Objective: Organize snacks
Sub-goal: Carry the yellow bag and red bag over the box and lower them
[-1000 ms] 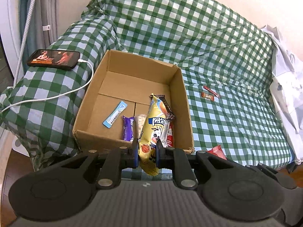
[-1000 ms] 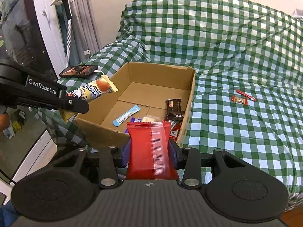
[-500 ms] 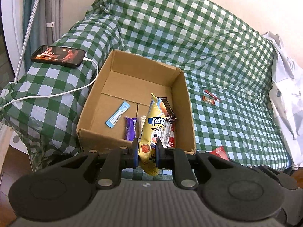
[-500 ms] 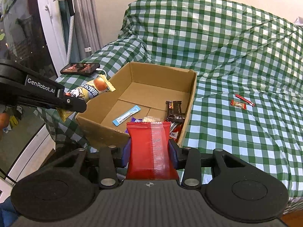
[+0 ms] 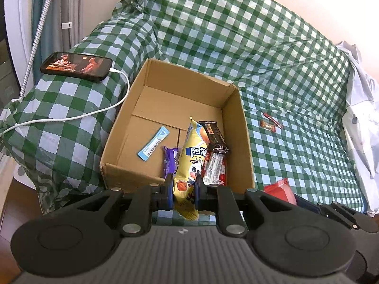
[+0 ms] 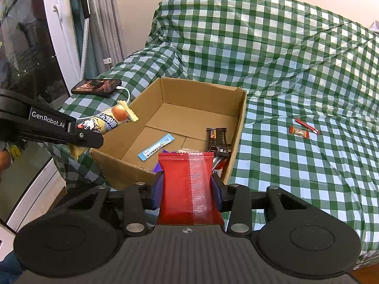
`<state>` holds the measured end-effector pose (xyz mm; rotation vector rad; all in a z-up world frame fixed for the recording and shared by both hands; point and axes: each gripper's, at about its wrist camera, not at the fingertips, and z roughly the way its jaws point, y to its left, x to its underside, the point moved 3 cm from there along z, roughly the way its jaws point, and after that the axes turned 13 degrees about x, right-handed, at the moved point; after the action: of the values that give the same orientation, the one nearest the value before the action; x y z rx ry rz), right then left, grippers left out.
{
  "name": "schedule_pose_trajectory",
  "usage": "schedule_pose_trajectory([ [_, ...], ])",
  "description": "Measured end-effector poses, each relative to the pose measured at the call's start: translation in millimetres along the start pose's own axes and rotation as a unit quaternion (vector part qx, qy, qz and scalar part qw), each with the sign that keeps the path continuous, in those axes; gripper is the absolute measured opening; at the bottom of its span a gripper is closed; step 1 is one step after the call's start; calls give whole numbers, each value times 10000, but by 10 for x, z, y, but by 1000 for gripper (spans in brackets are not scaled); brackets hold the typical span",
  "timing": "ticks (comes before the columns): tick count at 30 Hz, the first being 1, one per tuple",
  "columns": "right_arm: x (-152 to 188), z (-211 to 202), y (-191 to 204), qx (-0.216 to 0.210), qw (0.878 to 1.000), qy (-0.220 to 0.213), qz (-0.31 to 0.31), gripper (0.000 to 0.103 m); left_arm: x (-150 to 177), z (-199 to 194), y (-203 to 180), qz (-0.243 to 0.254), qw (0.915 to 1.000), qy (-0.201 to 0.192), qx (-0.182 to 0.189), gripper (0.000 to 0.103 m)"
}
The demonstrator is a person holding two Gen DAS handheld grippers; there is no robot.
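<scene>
An open cardboard box (image 5: 234, 127) (image 6: 239, 118) sits on a green checked sofa. My left gripper (image 5: 183, 185) is shut on a yellow snack packet (image 5: 193, 163), held just short of the box's near wall; it also shows in the right wrist view (image 6: 107, 123). My right gripper (image 6: 187, 188) is shut on a red snack packet (image 6: 187, 184), also near the box's front edge. Inside the box lie a blue stick sachet (image 5: 154, 146), a purple bar (image 5: 170, 159), a dark chocolate bar (image 6: 216, 139) and a red-and-white packet (image 5: 214, 168).
Two small red snacks (image 5: 270, 124) (image 6: 302, 130) lie on the sofa seat right of the box. A phone (image 5: 75, 66) with a white charging cable (image 5: 71, 118) rests on the left armrest. A white bag (image 5: 360, 108) lies at the far right.
Both grippers have risen and pulled back slightly from the box, still holding their packets. The box contents have not moved.
</scene>
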<state>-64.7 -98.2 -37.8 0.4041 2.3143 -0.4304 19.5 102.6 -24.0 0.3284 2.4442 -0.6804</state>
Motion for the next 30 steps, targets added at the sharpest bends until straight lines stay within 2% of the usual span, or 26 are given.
schedule_pose_trajectory([
  [8, -96, 174, 21, 1, 9999, 97, -64, 43, -80, 150, 76, -97, 9999, 60, -81, 18],
  [18, -270, 526, 24, -54, 9997, 242, -55, 43, -346, 461, 232, -226, 9994, 126, -214, 18],
  [30, -399, 1122, 55, -149, 9981, 595, -19, 43, -545, 1019, 445, -342, 9977, 511, -297, 18],
])
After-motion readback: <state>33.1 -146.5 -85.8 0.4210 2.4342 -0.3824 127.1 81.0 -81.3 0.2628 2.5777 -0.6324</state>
